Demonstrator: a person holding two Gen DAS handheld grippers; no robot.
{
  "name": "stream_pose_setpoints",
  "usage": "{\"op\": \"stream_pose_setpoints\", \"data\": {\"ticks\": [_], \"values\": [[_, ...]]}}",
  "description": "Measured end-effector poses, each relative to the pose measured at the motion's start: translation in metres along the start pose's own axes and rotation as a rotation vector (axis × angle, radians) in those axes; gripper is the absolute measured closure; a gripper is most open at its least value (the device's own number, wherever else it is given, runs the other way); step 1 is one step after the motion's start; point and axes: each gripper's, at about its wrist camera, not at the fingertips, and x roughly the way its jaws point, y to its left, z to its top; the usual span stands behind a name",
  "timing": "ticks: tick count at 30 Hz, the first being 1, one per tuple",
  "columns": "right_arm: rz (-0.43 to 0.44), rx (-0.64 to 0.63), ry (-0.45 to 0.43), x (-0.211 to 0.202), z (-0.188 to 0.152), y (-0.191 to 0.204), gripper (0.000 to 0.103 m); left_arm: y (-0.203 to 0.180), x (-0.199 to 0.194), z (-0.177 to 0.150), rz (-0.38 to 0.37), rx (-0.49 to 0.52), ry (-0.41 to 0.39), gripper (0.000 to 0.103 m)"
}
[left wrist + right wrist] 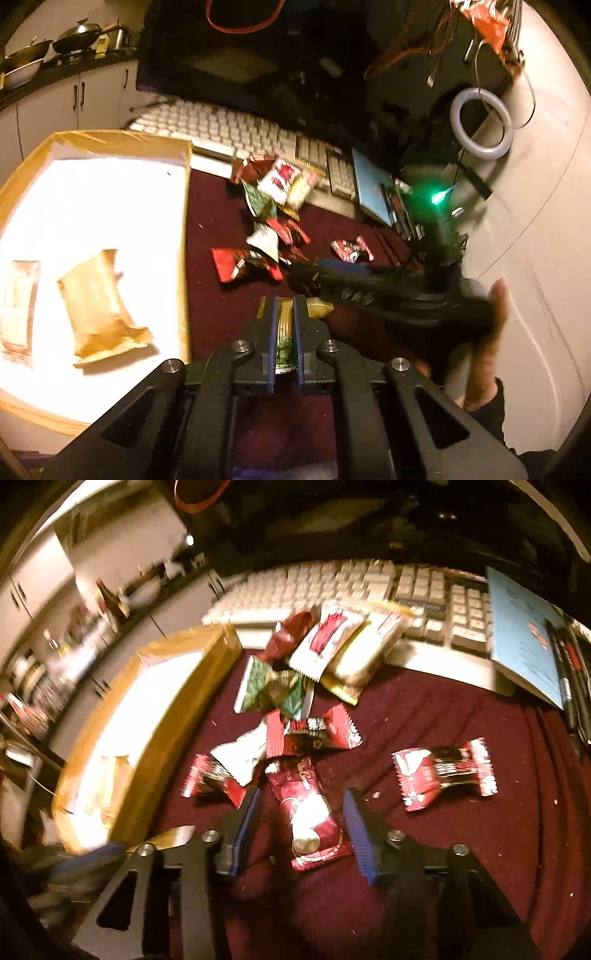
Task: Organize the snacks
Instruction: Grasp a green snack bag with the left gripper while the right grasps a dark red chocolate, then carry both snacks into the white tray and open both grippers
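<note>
The left gripper point(284, 306) is clamped tight on a gold-and-green snack packet point(285, 334), the foil standing pinched between the two blue pads just right of the tape-edged cardboard box point(183, 229). The right gripper point(301, 797) stands half open, astride a shiny dark red snack pouch point(312, 812) that lies flat on the maroon cloth point(443, 867); the blue pads sit either side of it without pressing on it.

Beyond that pouch the loose heap of snacks point(306, 686) runs up to the beige keyboard point(332, 587): red-and-black wrappers, a green packet, white and yellow ones leaning on the keys. One red-and-black wrapper point(445, 771) lies apart to the right. A pale blue booklet point(524, 638) rests at the keyboard's right end.

Only the left wrist view looks down into the box: two tan packets point(99, 306) lie on its glaring white floor, one crumpled, one flat at the left edge. It also catches the right gripper from the side, a hand point(487, 343) gripping its handle, and a white ring light point(480, 125) behind. The right wrist view sees only the box's near wall and a washed-out interior.

Both views are smeared by blur, so wrapper print is unreadable, and the held packet's far end is cut off by the pads.
</note>
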Motion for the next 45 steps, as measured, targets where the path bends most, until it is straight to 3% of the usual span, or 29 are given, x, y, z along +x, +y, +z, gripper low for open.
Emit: {"op": "stream_pose_setpoints", "data": {"ticks": [5, 10, 16, 20, 23, 25, 29, 33, 38, 42, 45], "values": [[-0.152, -0.121, -0.009, 0.001, -0.010, 0.026, 0.077, 0.012, -0.006, 0.000, -0.046, -0.047, -0.013, 0.098], [-0.182, -0.146, -0.028, -0.016, -0.033, 0.035, 0.078, 0.018, -0.021, 0.003, -0.093, -0.066, -0.053, 0.098], [-0.039, -0.098, -0.125, -0.059, -0.050, 0.036, 0.079, 0.040, -0.053, 0.016, -0.099, -0.120, -0.129, 0.098], [0.065, -0.091, -0.192, -0.074, -0.035, 0.055, 0.079, 0.076, -0.079, 0.033, -0.002, -0.178, -0.194, 0.098], [0.171, -0.094, -0.183, -0.063, -0.011, 0.084, 0.079, 0.110, -0.093, 0.046, 0.092, -0.223, -0.238, 0.098], [0.192, -0.121, -0.175, -0.053, 0.001, 0.106, 0.079, 0.130, -0.093, 0.055, 0.128, -0.249, -0.253, 0.098], [0.198, -0.144, -0.109, -0.016, 0.034, 0.141, 0.079, 0.160, -0.076, 0.071, 0.190, -0.259, -0.217, 0.098], [0.130, -0.208, -0.053, 0.027, 0.057, 0.170, 0.079, 0.181, -0.046, 0.082, 0.268, -0.260, -0.132, 0.098], [0.072, -0.241, 0.026, 0.061, 0.058, 0.183, 0.079, 0.189, -0.016, 0.081, 0.380, -0.228, -0.022, 0.098], [0.027, -0.288, 0.039, 0.069, 0.050, 0.187, 0.078, 0.186, 0.005, 0.073, 0.393, -0.197, 0.067, 0.098], [0.012, -0.316, 0.035, 0.072, 0.045, 0.188, 0.075, 0.183, 0.004, 0.069, 0.396, -0.201, 0.066, 0.098]]}}
